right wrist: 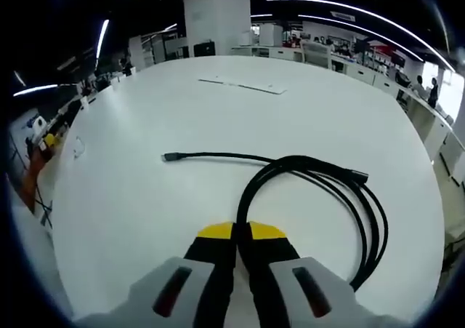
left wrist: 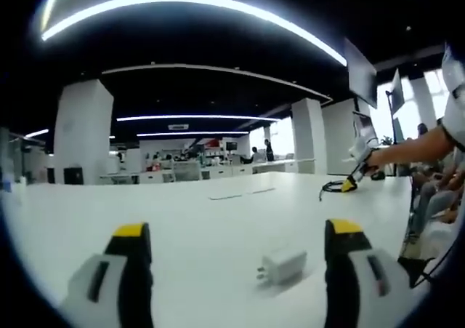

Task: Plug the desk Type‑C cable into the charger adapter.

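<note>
Black cable [right wrist: 320,179] coiled on table; white charger adapter [left wrist: 283,265] nearby.

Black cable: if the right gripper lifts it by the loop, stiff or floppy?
Probably floppy: the black cable lies in loose coils on the table. Its free plug end would likely dangle and swing. The right gripper looks shut on the loop.
</note>
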Demonstrator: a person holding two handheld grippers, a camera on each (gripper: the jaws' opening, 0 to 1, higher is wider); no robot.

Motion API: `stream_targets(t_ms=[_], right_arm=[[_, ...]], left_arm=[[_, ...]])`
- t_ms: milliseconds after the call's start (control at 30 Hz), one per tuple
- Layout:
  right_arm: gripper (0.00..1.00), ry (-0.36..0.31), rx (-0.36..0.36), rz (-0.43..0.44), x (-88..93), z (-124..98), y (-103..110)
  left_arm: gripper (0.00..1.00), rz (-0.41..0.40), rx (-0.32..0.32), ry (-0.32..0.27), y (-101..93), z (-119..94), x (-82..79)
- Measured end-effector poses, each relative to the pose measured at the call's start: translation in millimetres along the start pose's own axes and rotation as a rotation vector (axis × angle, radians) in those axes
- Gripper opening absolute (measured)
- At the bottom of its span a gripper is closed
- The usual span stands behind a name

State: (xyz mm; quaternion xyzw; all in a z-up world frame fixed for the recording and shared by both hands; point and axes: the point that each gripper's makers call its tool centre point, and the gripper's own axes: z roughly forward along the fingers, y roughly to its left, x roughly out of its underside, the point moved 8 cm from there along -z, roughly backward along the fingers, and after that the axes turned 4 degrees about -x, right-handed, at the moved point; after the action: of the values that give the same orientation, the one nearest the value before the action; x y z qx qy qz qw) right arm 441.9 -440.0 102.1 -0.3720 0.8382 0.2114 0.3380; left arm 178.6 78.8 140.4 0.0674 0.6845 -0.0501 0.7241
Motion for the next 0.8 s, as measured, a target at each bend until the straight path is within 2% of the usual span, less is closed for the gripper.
stream_targets(t_ms=[467, 800], right_arm=[[0.04, -0.003, -0.025, 0.010, 7.1, -4, 21], [0.04, -0.002, -0.030, 0.024, 11.9, -7, 33]], left_arm=[[1.00, -0.014, 0.005, 0.008, 0.5, 4, 0.9], [1.00, -0.031, 0.032, 0.017, -3.2, 8, 4.6]])
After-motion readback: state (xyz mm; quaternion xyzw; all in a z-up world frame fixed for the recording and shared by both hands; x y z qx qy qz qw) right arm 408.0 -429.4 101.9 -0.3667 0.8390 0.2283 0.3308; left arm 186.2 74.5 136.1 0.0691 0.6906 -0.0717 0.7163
